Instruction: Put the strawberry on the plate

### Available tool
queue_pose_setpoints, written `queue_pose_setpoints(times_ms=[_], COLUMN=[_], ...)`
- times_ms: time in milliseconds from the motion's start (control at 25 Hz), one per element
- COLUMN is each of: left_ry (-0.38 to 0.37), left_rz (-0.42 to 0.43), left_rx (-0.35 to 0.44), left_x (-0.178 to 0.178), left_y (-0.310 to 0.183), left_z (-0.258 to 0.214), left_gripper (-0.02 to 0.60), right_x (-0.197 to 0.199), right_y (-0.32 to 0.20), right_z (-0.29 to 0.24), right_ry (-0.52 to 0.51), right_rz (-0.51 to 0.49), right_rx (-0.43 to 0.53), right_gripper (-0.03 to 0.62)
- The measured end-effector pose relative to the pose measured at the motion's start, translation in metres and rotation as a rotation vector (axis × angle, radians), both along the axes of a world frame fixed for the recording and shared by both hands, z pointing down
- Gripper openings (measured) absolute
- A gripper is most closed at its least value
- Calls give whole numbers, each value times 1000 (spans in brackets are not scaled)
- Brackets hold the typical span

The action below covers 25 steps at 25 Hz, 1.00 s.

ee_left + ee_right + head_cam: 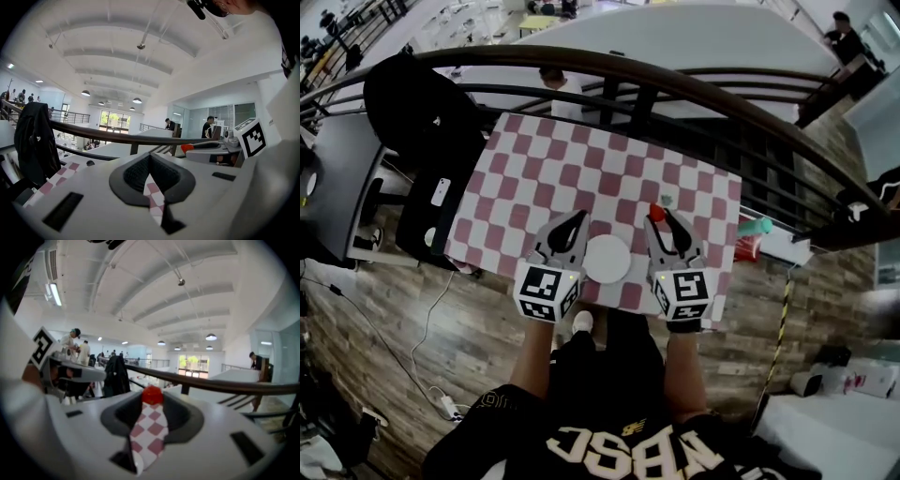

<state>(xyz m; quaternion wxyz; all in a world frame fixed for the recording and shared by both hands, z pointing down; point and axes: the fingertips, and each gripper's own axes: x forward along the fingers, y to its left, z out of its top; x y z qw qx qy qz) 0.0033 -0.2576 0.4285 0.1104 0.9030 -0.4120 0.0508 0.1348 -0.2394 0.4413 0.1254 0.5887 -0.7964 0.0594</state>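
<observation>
Evidently the right gripper had its jaws pressed onto the strawberry, which sat red and small right at the tips with the checked cloth showing through the gap behind it. The hold was at the very ends of the jaws, probably because so small and soft a fruit leaves little else to grip. Whether it was clear of the cloth or resting on it could not be told.

Across from it, the left gripper had its tips brought together on nothing, only cloth visible through the opening. It lay low beside the work, seemingly parked out of the way since one claw was enough for the job.

Between the two grippers, in the head view, lay the white plate, bare, near the table's front edge. The strawberry was just beyond the plate's right rim, so the carry looked short: inward and back toward the person.

Beyond the table ran a dark curved railing, and a black jacket hung at the left.
</observation>
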Motion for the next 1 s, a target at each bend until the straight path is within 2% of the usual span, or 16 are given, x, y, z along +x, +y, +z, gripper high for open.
queue_pose_setpoints(times_ms=[360, 720, 1000], left_ry=[-49, -147, -168], left_rz=[8, 16, 11], left_rx=[-125, -206, -296], left_x=[9, 8, 4], left_y=[-17, -9, 3], left_z=[66, 129, 172], left_gripper=[8, 9, 8], right_x=[0, -28, -52], right_y=[-9, 3, 19], right_z=[75, 151, 208], right_ry=[60, 108, 137], right_rz=[-100, -240, -333], right_rx=[-158, -314, -437], right_gripper=[143, 143, 143])
